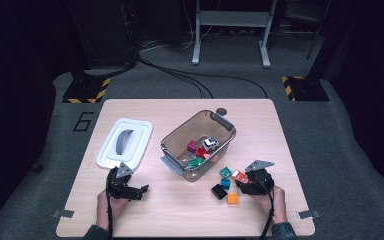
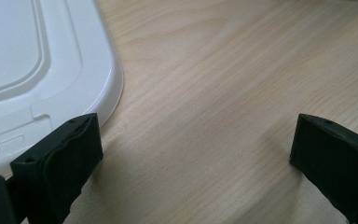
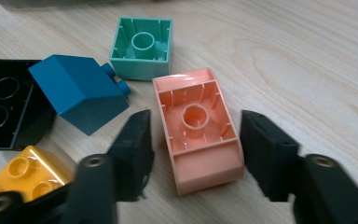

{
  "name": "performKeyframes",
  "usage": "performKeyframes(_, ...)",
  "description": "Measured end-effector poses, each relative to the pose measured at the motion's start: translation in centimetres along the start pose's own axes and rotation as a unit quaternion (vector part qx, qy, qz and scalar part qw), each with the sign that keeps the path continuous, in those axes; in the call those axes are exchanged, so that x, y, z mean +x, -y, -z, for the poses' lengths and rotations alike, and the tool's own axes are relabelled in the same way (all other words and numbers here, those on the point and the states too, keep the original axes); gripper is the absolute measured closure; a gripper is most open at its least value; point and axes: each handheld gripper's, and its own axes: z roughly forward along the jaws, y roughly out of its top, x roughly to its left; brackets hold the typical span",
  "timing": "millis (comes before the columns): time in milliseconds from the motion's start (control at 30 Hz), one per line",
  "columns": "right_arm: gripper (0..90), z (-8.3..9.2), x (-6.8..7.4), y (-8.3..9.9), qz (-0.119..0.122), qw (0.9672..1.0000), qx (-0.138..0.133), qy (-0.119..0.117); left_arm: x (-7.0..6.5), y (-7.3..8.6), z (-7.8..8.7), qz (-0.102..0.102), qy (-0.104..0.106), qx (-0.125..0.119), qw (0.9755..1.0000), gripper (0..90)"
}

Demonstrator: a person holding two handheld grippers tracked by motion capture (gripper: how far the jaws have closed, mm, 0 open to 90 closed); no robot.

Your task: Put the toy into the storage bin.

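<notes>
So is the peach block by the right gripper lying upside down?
Yes, the peach block lies upside down: its hollow underside with the round tube faces up, between the right gripper jaws.

Lid (image 1: 125,142) lies left of bin (image 1: 198,144).

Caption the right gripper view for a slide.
Right gripper fingers straddle an upturned peach block, not visibly touching it, among loose blocks on the table.

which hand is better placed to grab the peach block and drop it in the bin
Right. The right tool already straddles the peach block, a jaw on either side, beside the bin. The left tool sits open over bare table by the white lid, away from the blocks.
</notes>
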Motion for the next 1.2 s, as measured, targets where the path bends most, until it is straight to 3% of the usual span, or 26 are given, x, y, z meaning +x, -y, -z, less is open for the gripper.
performKeyframes(67, 57.3, -0.1, 0.1, 0.1, 0.005, 1.0000, -0.003, -0.007, 0.0, 0.0, 0.0, 0.000, 0.000, 0.000, 1.0000, 2.0)
performKeyframes(133, 58.2, 0.0, 0.1, 0.4, 0.010, 0.9998, -0.012, -0.012, 0.0, 0.0, 0.0, 0.000, 0.000, 0.000, 1.0000, 2.0)
performKeyframes(400, 58.5, 1.3, -0.7, 0.6, -0.026, 0.9991, -0.031, -0.012, 0.0, 0.0, 0.0, 0.000, 0.000, 0.000, 1.0000, 2.0)
performKeyframes(633, 58.5, 3.0, -0.7, -0.7, -0.034, 0.9984, -0.044, -0.014, 0.0, 0.0, 0.0, 0.000, 0.000, 0.000, 1.0000, 2.0)
performKeyframes(1200, 58.5, 5.4, -0.4, -4.4, -0.034, 0.9972, -0.067, -0.007, 0.0, 0.0, 0.0, 0.000, 0.000, 0.000, 1.0000, 2.0)
